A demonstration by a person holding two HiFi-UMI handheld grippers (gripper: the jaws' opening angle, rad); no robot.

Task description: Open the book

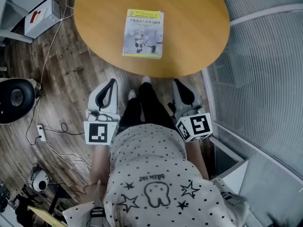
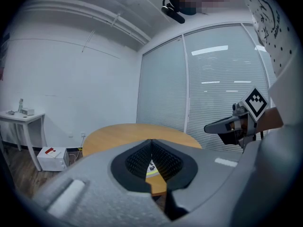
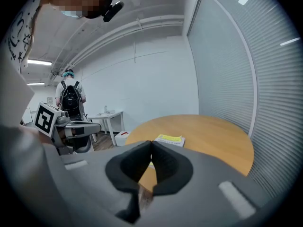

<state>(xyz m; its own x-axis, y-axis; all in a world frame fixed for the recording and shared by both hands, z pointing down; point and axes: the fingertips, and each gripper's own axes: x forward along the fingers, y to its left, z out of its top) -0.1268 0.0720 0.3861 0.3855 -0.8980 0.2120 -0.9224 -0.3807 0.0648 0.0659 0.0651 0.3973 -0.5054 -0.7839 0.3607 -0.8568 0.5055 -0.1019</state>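
A closed book (image 1: 143, 33) with a yellow-and-grey cover lies flat on the round wooden table (image 1: 194, 22), near its front edge. My left gripper (image 1: 111, 82) and right gripper (image 1: 178, 82) hover side by side short of the table's near edge, over the person's legs, both pointing toward the book. Neither touches it. In the left gripper view the jaws (image 2: 151, 141) are shut with nothing held, and a sliver of the book (image 2: 152, 167) shows below them. The right gripper (image 3: 151, 144) is shut too, with the book (image 3: 169, 139) beyond it.
A white box (image 1: 41, 17) and cables (image 1: 52, 46) lie on the wood floor left of the table, with a black round device (image 1: 15, 98) nearer. A glass wall with blinds (image 1: 265, 79) runs along the right. A person with a backpack (image 3: 71, 97) stands by a white side table (image 3: 108, 114).
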